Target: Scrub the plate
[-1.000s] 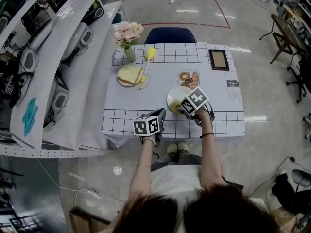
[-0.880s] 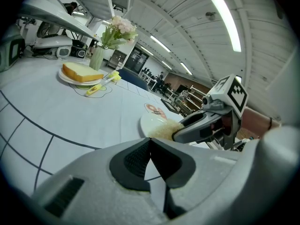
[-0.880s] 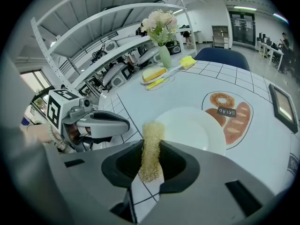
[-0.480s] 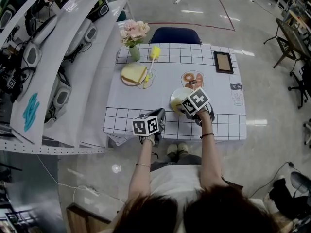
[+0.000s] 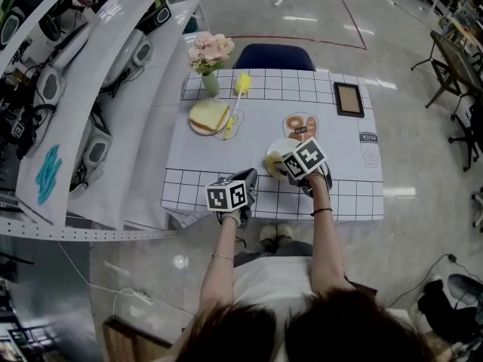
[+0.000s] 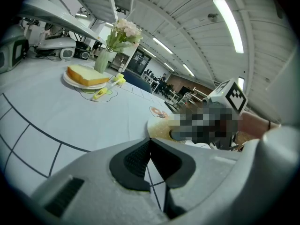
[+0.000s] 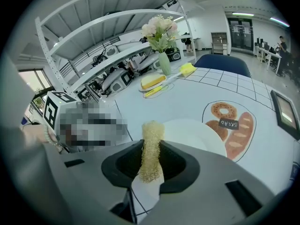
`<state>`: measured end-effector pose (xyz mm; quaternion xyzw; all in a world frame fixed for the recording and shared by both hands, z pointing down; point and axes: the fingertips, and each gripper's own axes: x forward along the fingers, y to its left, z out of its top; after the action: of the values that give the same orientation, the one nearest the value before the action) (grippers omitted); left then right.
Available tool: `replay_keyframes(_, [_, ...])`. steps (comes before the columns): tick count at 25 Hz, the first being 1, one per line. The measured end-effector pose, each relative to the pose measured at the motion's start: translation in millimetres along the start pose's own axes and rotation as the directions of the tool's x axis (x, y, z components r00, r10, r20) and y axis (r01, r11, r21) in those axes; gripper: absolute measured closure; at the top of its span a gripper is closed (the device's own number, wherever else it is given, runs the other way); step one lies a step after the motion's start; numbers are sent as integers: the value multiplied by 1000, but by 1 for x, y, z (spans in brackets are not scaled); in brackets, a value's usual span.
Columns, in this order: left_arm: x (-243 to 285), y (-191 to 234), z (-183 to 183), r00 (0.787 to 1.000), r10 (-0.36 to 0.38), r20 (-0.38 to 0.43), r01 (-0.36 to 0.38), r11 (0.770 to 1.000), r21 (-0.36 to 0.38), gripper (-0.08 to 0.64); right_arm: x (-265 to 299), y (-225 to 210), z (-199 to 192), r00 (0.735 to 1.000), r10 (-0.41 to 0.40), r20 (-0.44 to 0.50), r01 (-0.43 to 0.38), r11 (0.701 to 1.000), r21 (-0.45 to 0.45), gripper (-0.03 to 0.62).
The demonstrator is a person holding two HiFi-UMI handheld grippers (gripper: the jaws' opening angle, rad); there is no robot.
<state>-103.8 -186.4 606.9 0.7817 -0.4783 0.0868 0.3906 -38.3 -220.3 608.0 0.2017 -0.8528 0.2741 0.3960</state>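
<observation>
A white plate (image 5: pixel 287 145) lies near the front of the table, also seen as the plate (image 7: pixel 197 132) in the right gripper view and the plate (image 6: pixel 161 129) in the left gripper view. My right gripper (image 5: pixel 281 168) is over the plate's near left edge, shut on a yellow fibrous scrubber (image 5: pixel 272 164). The scrubber (image 7: pixel 151 149) stands upright between the jaws of the right gripper (image 7: pixel 151 159). My left gripper (image 5: pixel 249 176) hangs over the table's front edge, left of the plate. The left gripper (image 6: pixel 150 142) has its jaws closed together with nothing between them.
At the back left a second plate (image 5: pixel 198 127) holds a yellow slice (image 5: pixel 208 114), with a yellow brush (image 5: pixel 240 86) and a flower vase (image 5: pixel 209 57) near it. A picture frame (image 5: pixel 349 99) lies at back right. A blue chair (image 5: pixel 272 56) stands behind the table.
The right gripper with the scrubber has shifted slightly left over the plate's near edge. The left gripper has stayed in place.
</observation>
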Motion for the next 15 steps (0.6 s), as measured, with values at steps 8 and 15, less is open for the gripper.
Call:
replay_keyframes(8, [4, 1, 1, 1000, 2, -6, -2, 1000, 6, 549, 1, -12, 7, 998, -47, 50, 46, 999, 21, 508])
replay_keyframes(15, [7, 0, 3, 1000, 1, -7, -1, 1000, 3, 549, 1, -22, 12, 993, -82, 81, 78, 996, 50, 508])
